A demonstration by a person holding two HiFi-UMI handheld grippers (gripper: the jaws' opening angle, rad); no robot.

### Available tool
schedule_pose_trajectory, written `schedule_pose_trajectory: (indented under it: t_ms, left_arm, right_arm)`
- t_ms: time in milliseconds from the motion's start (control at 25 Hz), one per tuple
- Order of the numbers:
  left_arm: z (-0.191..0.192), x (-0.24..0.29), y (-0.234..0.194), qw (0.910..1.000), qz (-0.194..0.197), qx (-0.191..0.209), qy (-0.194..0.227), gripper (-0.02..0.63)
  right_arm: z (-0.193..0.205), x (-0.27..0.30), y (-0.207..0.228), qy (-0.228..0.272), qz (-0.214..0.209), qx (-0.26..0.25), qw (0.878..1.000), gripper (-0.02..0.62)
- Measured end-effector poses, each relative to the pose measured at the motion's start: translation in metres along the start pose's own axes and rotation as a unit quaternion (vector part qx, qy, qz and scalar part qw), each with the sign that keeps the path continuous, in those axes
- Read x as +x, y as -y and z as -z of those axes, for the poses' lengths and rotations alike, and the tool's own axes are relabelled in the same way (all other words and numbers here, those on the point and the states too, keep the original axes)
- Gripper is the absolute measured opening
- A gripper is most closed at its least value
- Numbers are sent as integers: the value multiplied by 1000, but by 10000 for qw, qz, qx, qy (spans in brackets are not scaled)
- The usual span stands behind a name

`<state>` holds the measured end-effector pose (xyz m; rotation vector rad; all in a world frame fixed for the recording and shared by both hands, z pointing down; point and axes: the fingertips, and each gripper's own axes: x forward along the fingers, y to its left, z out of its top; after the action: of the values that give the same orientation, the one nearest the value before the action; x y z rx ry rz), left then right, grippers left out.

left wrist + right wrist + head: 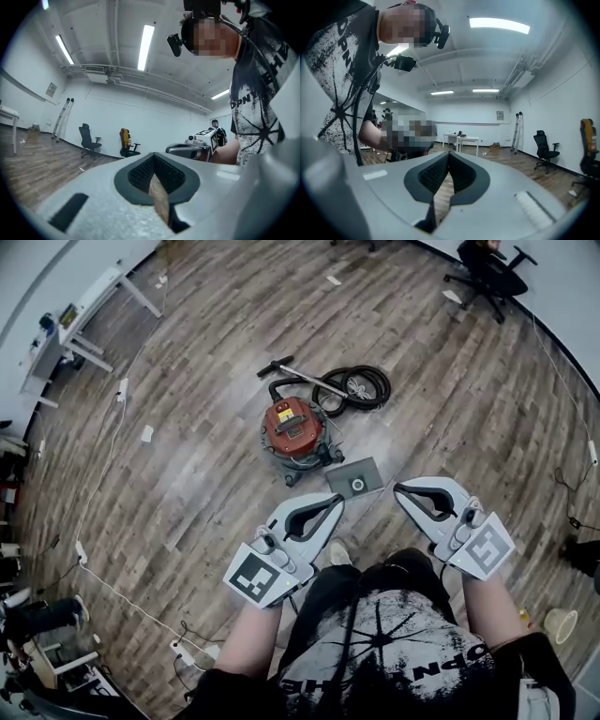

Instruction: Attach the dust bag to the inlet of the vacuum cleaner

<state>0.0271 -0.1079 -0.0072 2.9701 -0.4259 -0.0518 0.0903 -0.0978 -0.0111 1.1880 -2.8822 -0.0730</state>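
Left fingers: On the left gripper (336, 503) I read the fingers (141, 177) as pressed together with nothing between them; only floor (187, 456) shows through the slit under the pads.
Right fingers: The right gripper (400, 489) reads the same, pads together and empty.
Bag: The bag (354, 477) is a flat grey piece with a round collar hole. It lies on the floor just beside the vacuum (292, 430), on my side of it, ahead of both sets of fingertips and touching neither.
Vacuum: It stands upright with its red top in place, and the hose (356, 385) is coiled behind it. I cannot make out the inlet.
Step in hand: I judge this to be the approach to the bag; no pickup has begun.
Method: I would open the fingers before coming down. I would take the stiff collar by its edge and keep the hole clear. I would use the other gripper to steady the vacuum or get at the inlet. The bag body is likely to crumple, so I would avoid gripping there.
Head view only: This view shows the bag, vacuum, hose and both grippers together, so I would plan the reach from here.
Gripper views only: They confirm the pads meet. Both look level across the room, to chairs (89, 139) and a ladder (518, 132), and neither shows the bag or vacuum. The left gripper view also catches the right gripper alongside.
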Motion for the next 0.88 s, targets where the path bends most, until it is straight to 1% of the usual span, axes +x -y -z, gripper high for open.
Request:
schedule_pose_trajectory:
  t_ms: [160, 360, 480, 640, 760, 880]
  left_arm:
    - [-1, 2, -6, 9999, -40, -55, 81, 2]
    - [-7, 16, -6, 9989, -437, -178, 53, 2]
    - [-2, 33, -1, 9977, -655, -156, -32, 2]
    - [19, 54, 9, 9956, -910, -34, -209, 2]
    - [42, 63, 7, 9942, -1051, -192, -142, 2]
    - [77, 66, -8, 9946, -952, -381, -165, 2]
  right_arm:
    - [8, 5, 3, -233, -132, -4, 9996, 8]
    - [12, 1, 22, -324, -462, 59, 9984, 8]
    - [27, -10, 36, -429, -712, 33, 9965, 8]
    - [67, -26, 48, -572, -1076, 52, 9925, 8]
    - [104, -27, 49, -674, -1316, 12, 9890, 8]
    - [151, -17, 50, -949, -1416, -122, 9853, 8]
